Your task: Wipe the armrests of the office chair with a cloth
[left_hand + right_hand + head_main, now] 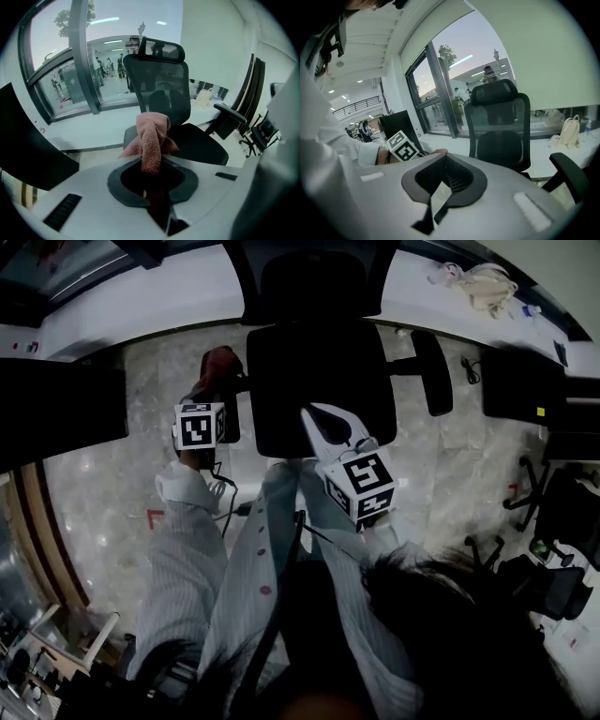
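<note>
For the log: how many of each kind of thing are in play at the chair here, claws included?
black mesh office chair: 1
black padded armrests: 2
pink terry cloth, clamped in the left claw: 1
handheld claws, counting the empty right claw: 2
Total: 6

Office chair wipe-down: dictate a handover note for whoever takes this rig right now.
Left tongs: shut on the pink cloth, over the left-hand armrest; contact unclear.
Right tongs: slightly apart, empty, above the seat.
Done: wiping progress can't be judged.
Left: wipe this armrest, then the right-hand armrest.
</note>
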A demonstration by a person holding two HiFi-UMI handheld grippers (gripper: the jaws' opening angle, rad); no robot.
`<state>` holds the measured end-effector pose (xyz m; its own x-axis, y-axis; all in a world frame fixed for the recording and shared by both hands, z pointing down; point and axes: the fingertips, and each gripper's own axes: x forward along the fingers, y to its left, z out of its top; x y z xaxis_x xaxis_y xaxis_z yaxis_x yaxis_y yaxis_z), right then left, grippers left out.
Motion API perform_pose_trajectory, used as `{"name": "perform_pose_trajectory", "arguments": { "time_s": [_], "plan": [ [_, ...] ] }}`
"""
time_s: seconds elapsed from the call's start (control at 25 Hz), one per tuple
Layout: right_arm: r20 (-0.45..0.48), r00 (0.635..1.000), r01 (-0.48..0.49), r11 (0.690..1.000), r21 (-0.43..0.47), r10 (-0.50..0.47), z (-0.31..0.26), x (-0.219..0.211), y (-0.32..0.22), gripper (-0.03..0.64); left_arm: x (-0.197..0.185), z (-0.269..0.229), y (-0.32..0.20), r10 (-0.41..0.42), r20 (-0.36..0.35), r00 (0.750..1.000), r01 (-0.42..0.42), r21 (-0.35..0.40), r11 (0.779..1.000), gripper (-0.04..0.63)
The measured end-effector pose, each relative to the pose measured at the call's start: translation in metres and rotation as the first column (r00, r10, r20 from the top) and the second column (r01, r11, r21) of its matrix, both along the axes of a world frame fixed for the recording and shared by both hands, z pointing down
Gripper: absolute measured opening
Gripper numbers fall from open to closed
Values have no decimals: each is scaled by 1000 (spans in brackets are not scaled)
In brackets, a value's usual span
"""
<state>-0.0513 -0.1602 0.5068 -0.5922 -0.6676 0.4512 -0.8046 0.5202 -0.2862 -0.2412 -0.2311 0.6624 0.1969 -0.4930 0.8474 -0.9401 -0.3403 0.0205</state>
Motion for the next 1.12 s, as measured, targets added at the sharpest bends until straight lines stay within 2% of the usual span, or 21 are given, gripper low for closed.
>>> {"name": "perform_pose_trajectory", "arguments": {
  "time_s": [0.28,0.36,0.48,0.6,0.84,1.12],
  "plan": [
    [39,998,39,999,25,-40,-20,-11,9,2,11,-13,108,22,-45,999,-25,-68,997,38],
    [45,998,47,998,28,-49,-23,-15,10,2,12,-14,127,12,-61,998,-17,-78,997,40],
    [47,997,58,998,30,-59,-25,-21,12,2,7,-13,133,-12,-70,997,8,-54,999,39],
    [42,997,59,998,23,-60,-22,-21,10,2,0,-14,110,-18,-60,998,16,-31,999,38],
    [25,1000,20,1000,-17,-19,-4,-8,5,2,-14,-1,25,-7,-12,1000,7,-22,1000,38],
    [3,999,-52,998,-47,53,12,19,-10,2,-24,10,-70,-67,30,997,66,19,998,38]
  ]
}}
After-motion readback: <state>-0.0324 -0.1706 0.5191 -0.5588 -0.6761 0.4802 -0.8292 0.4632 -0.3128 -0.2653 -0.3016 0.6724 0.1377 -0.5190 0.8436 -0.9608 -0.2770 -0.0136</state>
